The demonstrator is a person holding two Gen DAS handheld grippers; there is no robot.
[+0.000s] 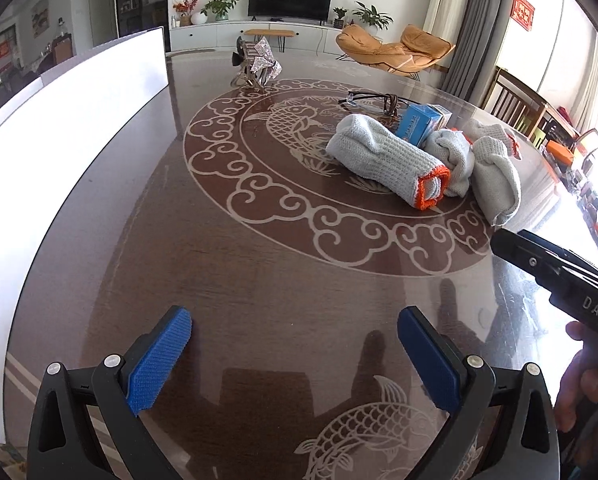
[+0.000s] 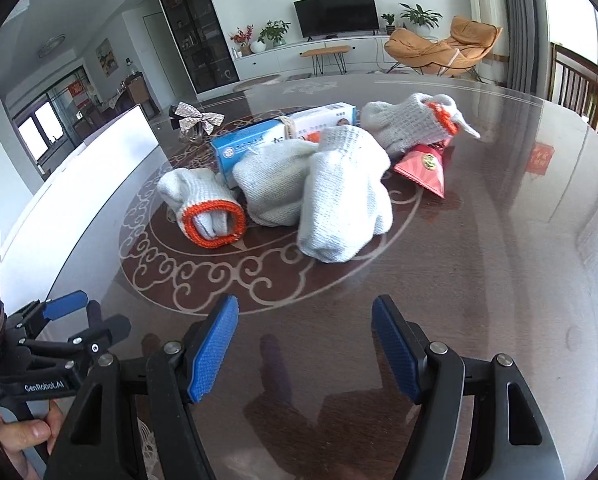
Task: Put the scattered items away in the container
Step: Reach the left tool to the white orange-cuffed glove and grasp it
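Only the right wrist view shows the red packet point(image 2: 421, 170), lying flat just right of the glove pile point(image 2: 319, 184) w/ its wide end toward the camera. Only the left wrist view shows the eyeglasses point(image 1: 373, 100), just behind the pile. The silver bow clip point(image 2: 197, 120) sits behind-left of the pile; the white container point(image 2: 99, 168) stands well left of it, at the edge of the dark table point(image 2: 499, 280). The blue box point(image 2: 259, 144) lies against the pile's back, long axis running left-right. The front-left glove point(image 2: 203, 208) is rolled, its orange cuff opening facing the camera. Left gripper point(image 1: 295, 354) hovers in front-left of the pile, angled down at bare table, pads wide apart, nothing btwn. Right gripper point(image 2: 305, 346) hovers in front of the pile, also tilted down, pads apart & empty. A hand point(image 2: 23, 436) grips the left tool's handle.
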